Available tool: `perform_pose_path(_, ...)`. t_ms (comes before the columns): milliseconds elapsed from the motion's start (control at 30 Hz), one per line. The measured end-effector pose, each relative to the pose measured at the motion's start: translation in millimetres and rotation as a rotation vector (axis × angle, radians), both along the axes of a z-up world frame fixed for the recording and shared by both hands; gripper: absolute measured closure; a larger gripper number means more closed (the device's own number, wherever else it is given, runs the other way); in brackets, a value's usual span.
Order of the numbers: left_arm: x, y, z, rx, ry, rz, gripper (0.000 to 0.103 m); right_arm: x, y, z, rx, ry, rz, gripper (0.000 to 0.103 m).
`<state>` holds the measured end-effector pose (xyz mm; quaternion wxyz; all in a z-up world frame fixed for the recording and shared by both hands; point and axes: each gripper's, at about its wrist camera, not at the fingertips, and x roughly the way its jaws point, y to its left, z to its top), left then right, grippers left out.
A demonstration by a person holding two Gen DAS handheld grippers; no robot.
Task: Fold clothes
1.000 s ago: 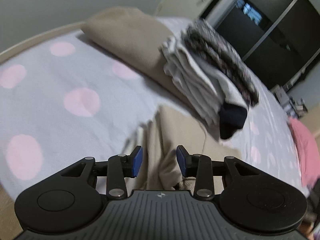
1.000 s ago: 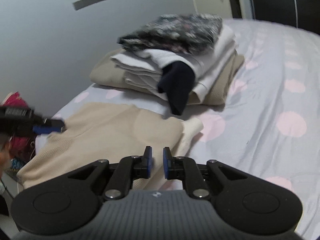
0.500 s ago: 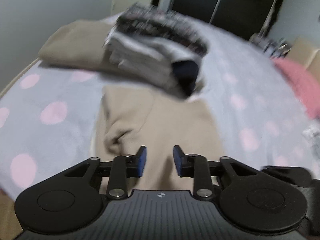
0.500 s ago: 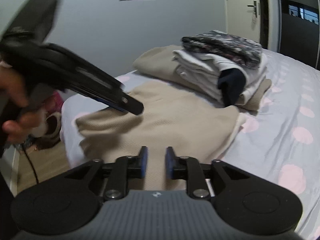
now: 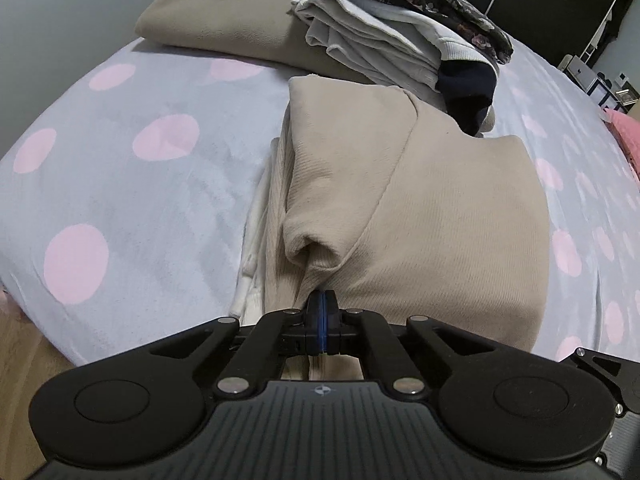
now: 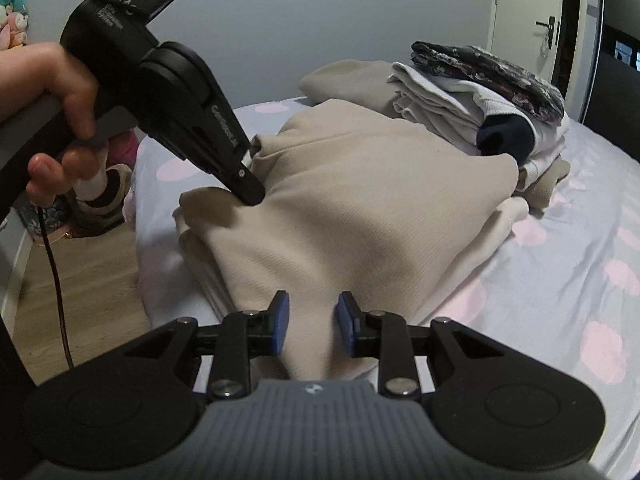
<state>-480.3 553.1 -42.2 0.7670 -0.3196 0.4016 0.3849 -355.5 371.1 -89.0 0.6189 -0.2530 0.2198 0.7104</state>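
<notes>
Two claws are working over one beige sweater (image 5: 420, 208) that is lying folded on the bed (image 5: 132, 184), just in front of a stack of folded clothes (image 5: 384, 36) whose dark sleeve is hanging down onto the sweater's far edge. No container is showing anywhere; the bed alone is carrying everything.

My left claw (image 5: 321, 312) is clenching fully now, its blue pads pressed together right at the sweater's near fold, where the cloth is puckering into a small crease. A second ago those pads were standing well apart above a looser, more crumpled heap, so the jaws have just been closing. Whether a pinch of fabric is caught between them I cannot tell, because the pads are hiding that spot.

My right claw (image 6: 313, 326) is standing released, pads apart, with the sweater's near end lying between them and not being pressed; its jaws were narrower a second ago. In the right wrist view my left hand (image 6: 60, 120) is cutting into the frame, and the black tool is covering part of the sweater's folded corner.
</notes>
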Motion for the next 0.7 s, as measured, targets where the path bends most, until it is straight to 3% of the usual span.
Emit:
perform_pose_path(267, 3.6, -17.7, 13.8, 0.034, 0.033, -0.047, 0.101, 9.5, -17.4, 14.6, -0.009, 0.046, -0.019, 0.071)
perform_pose_path(400, 11.5, -33.3, 24.0, 0.098, 0.035, -0.055, 0.087, 25.0, -22.7, 26.3, -0.013, 0.094, -0.093, 0.066)
perform_pose_path(467, 18.9, -44.7, 31.1, 0.144, 0.039, -0.058, 0.086, 34.1, -22.9, 33.9, -0.009, 0.122, -0.13, 0.064)
perform_pose_path(700, 27.0, -77.8, 58.1, 0.251, -0.061, 0.053, 0.076, 56.7, -28.0, 61.1, 0.023, 0.171, -0.189, 0.051)
